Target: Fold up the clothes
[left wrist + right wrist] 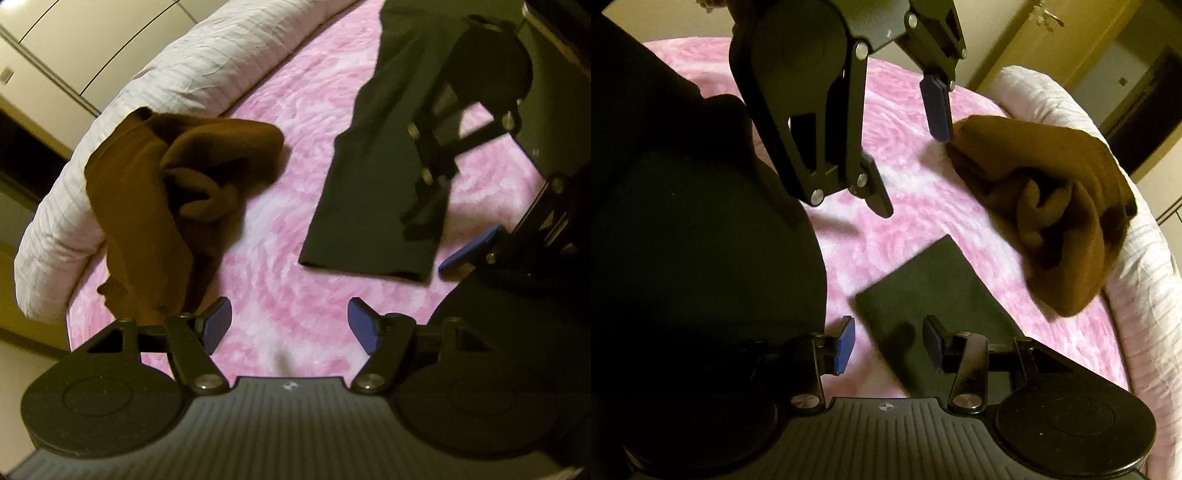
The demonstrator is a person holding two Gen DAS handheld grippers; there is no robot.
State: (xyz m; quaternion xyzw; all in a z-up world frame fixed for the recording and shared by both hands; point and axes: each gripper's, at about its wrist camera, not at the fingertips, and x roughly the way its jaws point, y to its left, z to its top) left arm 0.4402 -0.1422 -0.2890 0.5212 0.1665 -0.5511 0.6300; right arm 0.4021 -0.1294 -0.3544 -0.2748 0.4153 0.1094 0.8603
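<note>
A dark garment (pixel 376 177) lies flat on the pink fuzzy blanket (pixel 295 266), its hemmed end toward me. In the right wrist view that end (pixel 923 291) sits just under my right gripper (pixel 889 345), which is open with nothing between its blue pads. A crumpled brown garment (pixel 162 192) lies to the left, partly against the white quilt; it shows on the right in the right wrist view (pixel 1056 218). My left gripper (pixel 290 326) hovers open over bare blanket between the two garments. It also shows from above in the right wrist view (pixel 910 158), one pad close to the brown garment's edge.
A rolled white quilt (pixel 147 92) runs along the far edge of the bed (pixel 1145 280). Beyond it are pale cabinet doors (pixel 55 44) and a dark doorway (pixel 1137 110). A large dark mass (pixel 683 229) fills the left of the right wrist view.
</note>
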